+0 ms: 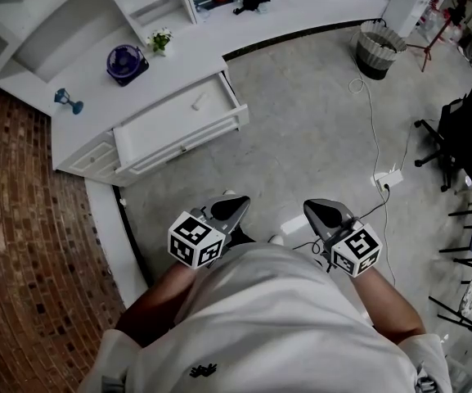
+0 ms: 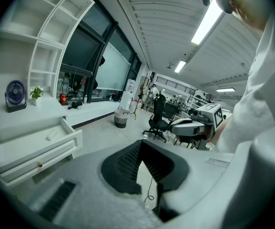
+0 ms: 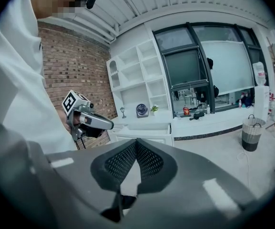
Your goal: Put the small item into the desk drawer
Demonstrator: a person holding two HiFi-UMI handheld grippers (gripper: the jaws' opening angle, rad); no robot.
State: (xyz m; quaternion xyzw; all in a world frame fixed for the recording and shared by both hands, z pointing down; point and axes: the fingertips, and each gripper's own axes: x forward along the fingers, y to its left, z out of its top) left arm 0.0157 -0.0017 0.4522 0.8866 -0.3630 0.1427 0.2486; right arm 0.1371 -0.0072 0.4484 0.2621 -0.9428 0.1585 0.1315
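The white desk drawer [image 1: 178, 125] stands pulled open, and a small white item [image 1: 199, 102] lies inside it near its right end. The left gripper view shows the same drawer [image 2: 32, 149] and item [image 2: 51, 135] at its left. Both grippers are held close to the person's body, well back from the desk. My left gripper [image 1: 234, 209] is shut with its tips touching and nothing between them [image 2: 141, 146]. My right gripper [image 1: 324, 213] is shut and empty too [image 3: 136, 144]. Each gripper view shows the other gripper alongside.
On the desk top stand a blue fan [image 1: 125, 62], a small plant [image 1: 160, 39] and a blue trinket [image 1: 65, 98]. A waste basket [image 1: 377, 49] stands on the grey floor, with a cable and power strip [image 1: 388, 178]. Black chairs [image 1: 456, 137] stand at the right.
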